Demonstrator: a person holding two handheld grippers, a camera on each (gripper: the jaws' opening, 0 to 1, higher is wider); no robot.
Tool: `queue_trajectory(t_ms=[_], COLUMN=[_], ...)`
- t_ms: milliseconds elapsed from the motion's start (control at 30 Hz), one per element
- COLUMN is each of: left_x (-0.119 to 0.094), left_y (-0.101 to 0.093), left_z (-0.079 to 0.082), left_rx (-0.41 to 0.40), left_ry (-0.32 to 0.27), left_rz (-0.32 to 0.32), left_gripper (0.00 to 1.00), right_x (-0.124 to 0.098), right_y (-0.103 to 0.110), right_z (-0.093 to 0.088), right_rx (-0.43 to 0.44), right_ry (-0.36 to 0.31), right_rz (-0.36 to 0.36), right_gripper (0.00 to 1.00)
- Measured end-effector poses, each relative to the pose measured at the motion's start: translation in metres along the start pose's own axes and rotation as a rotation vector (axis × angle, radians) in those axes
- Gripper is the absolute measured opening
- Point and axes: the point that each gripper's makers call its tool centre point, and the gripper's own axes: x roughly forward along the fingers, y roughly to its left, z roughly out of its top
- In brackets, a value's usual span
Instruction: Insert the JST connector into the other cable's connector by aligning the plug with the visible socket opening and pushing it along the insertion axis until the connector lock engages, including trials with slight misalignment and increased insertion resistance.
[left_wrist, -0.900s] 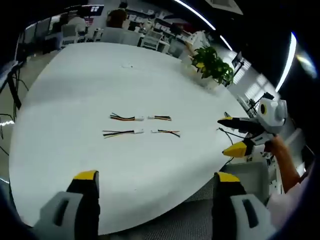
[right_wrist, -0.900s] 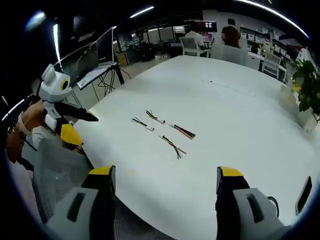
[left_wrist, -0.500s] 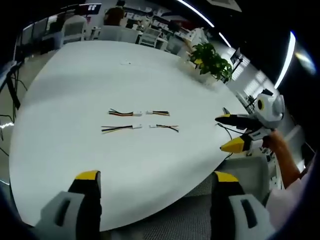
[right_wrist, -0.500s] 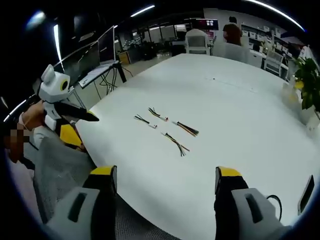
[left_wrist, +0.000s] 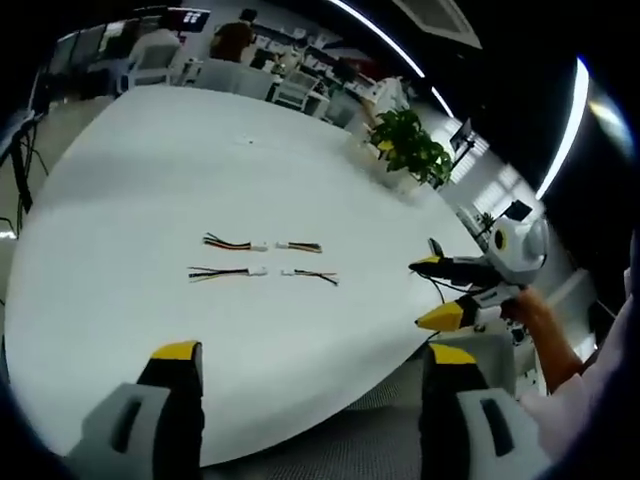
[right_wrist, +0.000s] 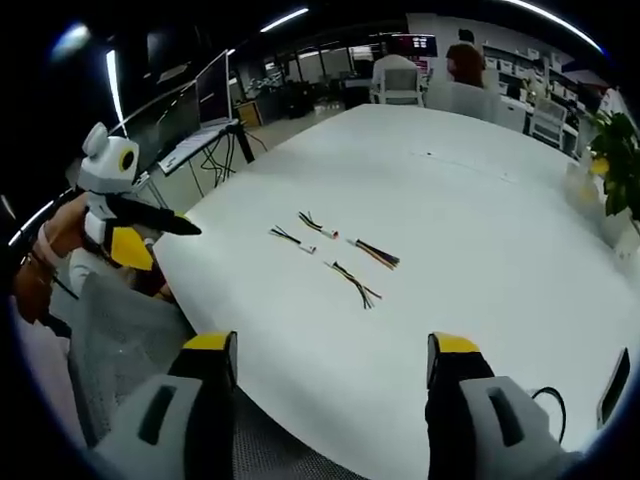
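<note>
Four short JST cables lie in two facing pairs on the white table. In the left gripper view they are a far-left cable, a far-right cable, a near-left cable and a near-right cable. The right gripper view has the same cables, among them one and another. My left gripper hangs open over the table's near edge, well short of them; it also appears from the side. My right gripper is open too, held off the table's edge. Nothing is held.
A potted plant stands at the table's far side. Chairs and seated people are beyond the far end. A grey chair back sits below the left gripper. A dark phone with a cable lies near the table's right edge.
Both views have shifted slightly as the hands moved. The cables lie where they were. Both grippers stay open and away from them.
</note>
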Motion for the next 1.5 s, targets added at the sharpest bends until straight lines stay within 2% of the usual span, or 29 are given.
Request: queue_trajectory(t_ms=[167,300,500,1167,1500], left_x=[-0.001,0.0,0.001,0.002,0.0], left_y=[0.001,0.007,0.005,0.008,0.02], left_z=[-0.001,-0.007,-0.011,-0.012,-0.007], left_rx=[-0.002,0.024,0.045,0.044,0.046], left_ry=[0.006,0.037,0.059,0.067,0.065], left_rz=[0.007,0.049,0.075,0.077,0.087], left_gripper=[0.89,0.88,0.87,0.85,0.84], right_x=[0.0,0.0,0.0,-0.002,-0.002], right_y=[0.002,0.002,-0.001,-0.006,-0.007], right_z=[0.003,0.004,0.004,0.009,0.014], right_rx=[-0.007,-0.012,0.005,0.024,0.022], right_ry=[-0.004,-0.004,-0.002,-0.023,-0.036], right_rz=[0.006,0.009,-0.005,-0.012,-0.015], right_gripper=[0.75,0.75,0.75,0.7,0.67])
